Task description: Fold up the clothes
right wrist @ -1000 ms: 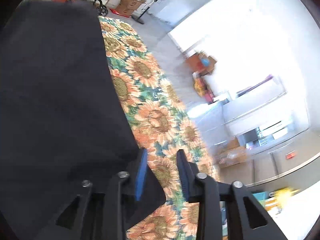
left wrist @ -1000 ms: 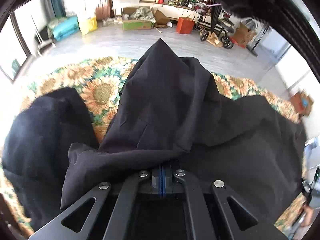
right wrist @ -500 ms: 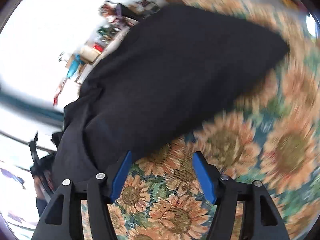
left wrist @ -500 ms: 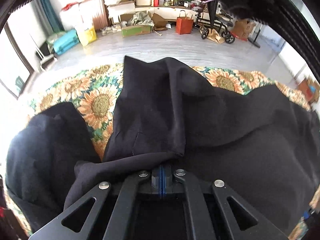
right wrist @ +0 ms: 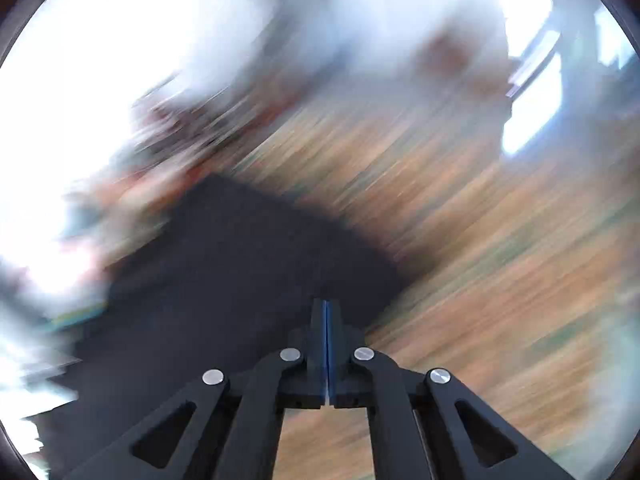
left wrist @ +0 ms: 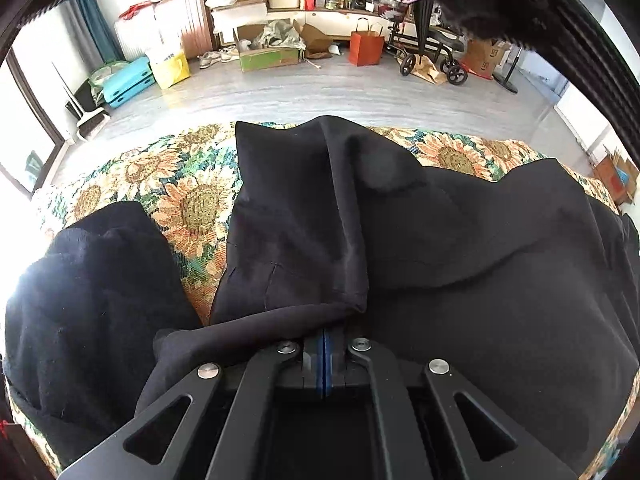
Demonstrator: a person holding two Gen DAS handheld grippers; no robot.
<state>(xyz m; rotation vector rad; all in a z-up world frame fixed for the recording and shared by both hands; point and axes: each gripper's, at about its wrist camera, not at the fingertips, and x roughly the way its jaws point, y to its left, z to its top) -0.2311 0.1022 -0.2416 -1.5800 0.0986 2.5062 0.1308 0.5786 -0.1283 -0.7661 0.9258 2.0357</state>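
Both my grippers clamped, black garment [left wrist: 460,288] spread over the sunflower cloth [left wrist: 188,200]

My left gripper [left wrist: 324,340] has its jaws pressed together on a bunched fold of the garment, which drapes across the finger tips and rises into a ridge ahead; a second dark heap [left wrist: 92,300] lies to its left. My right gripper [right wrist: 326,320] shows blue pads meeting with no gap, at the garment's edge; the view is too smeared for me to tell whether it pinches fabric
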